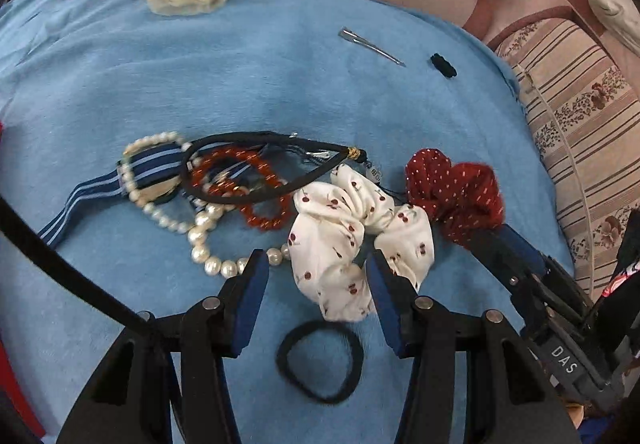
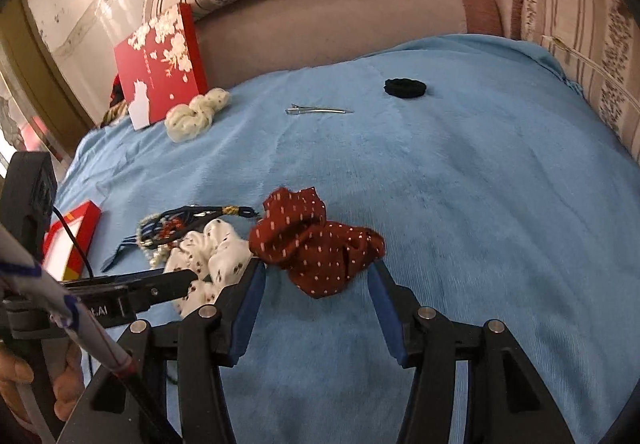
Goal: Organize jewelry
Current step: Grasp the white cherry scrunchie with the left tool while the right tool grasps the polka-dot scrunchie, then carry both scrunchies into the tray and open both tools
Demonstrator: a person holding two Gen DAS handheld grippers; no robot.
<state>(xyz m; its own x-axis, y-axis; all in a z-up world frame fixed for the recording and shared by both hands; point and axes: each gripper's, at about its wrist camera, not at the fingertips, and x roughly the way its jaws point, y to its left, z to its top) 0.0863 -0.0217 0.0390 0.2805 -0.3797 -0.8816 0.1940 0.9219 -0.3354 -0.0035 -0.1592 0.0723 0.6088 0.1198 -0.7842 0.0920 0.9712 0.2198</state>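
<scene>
In the left wrist view my left gripper (image 1: 316,268) is open over the blue cloth (image 1: 280,92). A white cherry-print scrunchie (image 1: 344,240) lies between its fingertips, with the right pad at the scrunchie's edge. A black hair tie (image 1: 320,360) lies lower between the fingers. Pearl bracelets (image 1: 204,236), a red bead bracelet (image 1: 260,212), a striped ribbon (image 1: 92,196) and a black cord (image 1: 280,148) are tangled to the left. My right gripper (image 2: 316,272) is open, its tips at both sides of a red dotted scrunchie (image 2: 316,248).
A cream scrunchie (image 2: 196,114), a metal hair clip (image 2: 320,110) and a black scrunchie (image 2: 405,87) lie farther back. A red floral box lid (image 2: 160,68) leans on the sofa back. A red-rimmed tray (image 2: 72,240) sits at the left. Striped cushions (image 2: 580,64) border the cloth.
</scene>
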